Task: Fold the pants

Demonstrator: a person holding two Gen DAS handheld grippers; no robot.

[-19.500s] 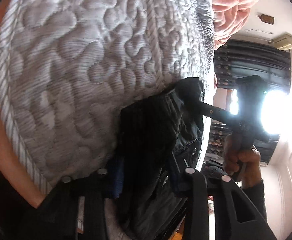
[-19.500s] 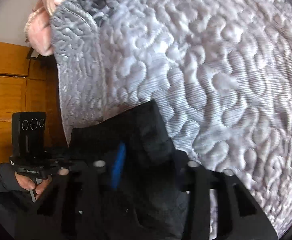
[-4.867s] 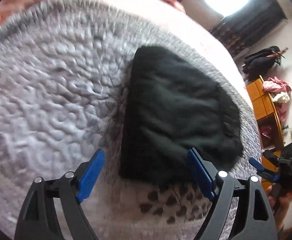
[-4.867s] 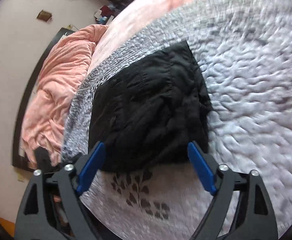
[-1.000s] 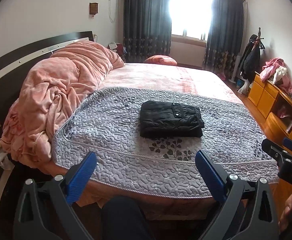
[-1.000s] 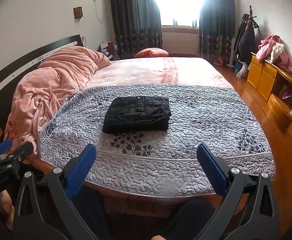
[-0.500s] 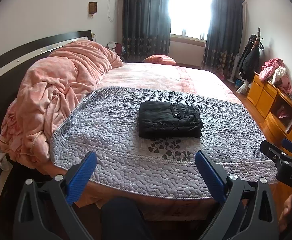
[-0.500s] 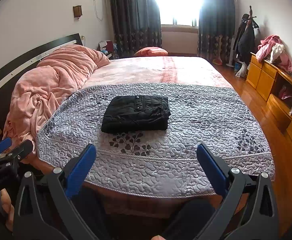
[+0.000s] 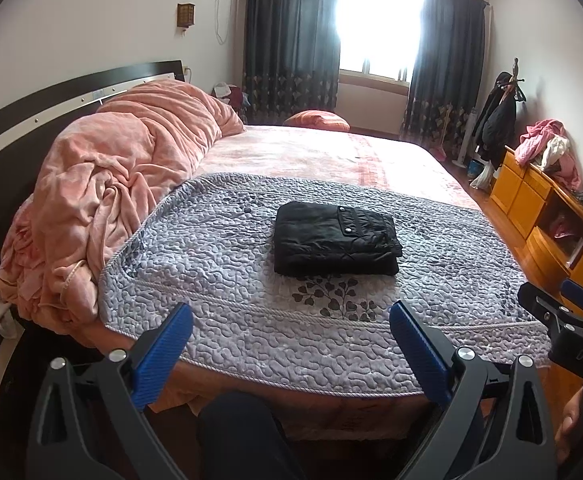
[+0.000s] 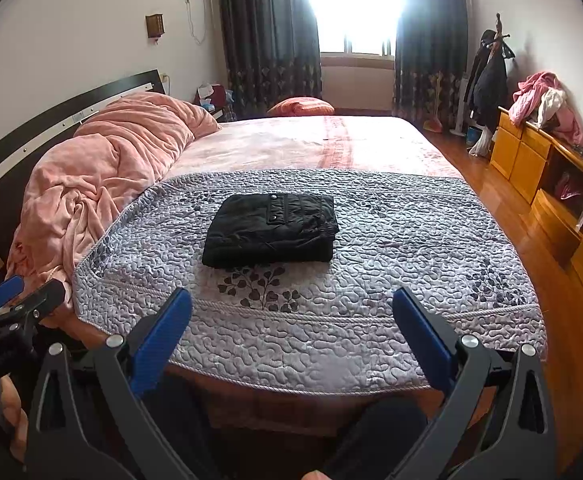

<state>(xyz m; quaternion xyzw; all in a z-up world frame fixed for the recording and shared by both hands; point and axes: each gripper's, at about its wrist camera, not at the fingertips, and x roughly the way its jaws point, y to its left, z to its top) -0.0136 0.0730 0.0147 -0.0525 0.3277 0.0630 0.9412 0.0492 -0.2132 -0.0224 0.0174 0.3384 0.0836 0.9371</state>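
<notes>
Black pants on a grey quilt in a pink and orange room

The folded pants (image 9: 333,239) are showing plain black, with small pale snaps, and are lying on a quilt (image 9: 219,264) that is showing silvery grey with a squiggly stitched pattern and a dark leaf print near its corded edge. The blanket (image 9: 111,184) is looking salmon pink, and the sheet (image 10: 311,140) is showing paler pink with a faint red stripe. The curtains (image 10: 267,32) are looking dark with a floral band low down. The cabinet (image 10: 551,172) is glowing orange-yellow. The fingers (image 9: 163,350) are showing blue pads on black frames.
</notes>
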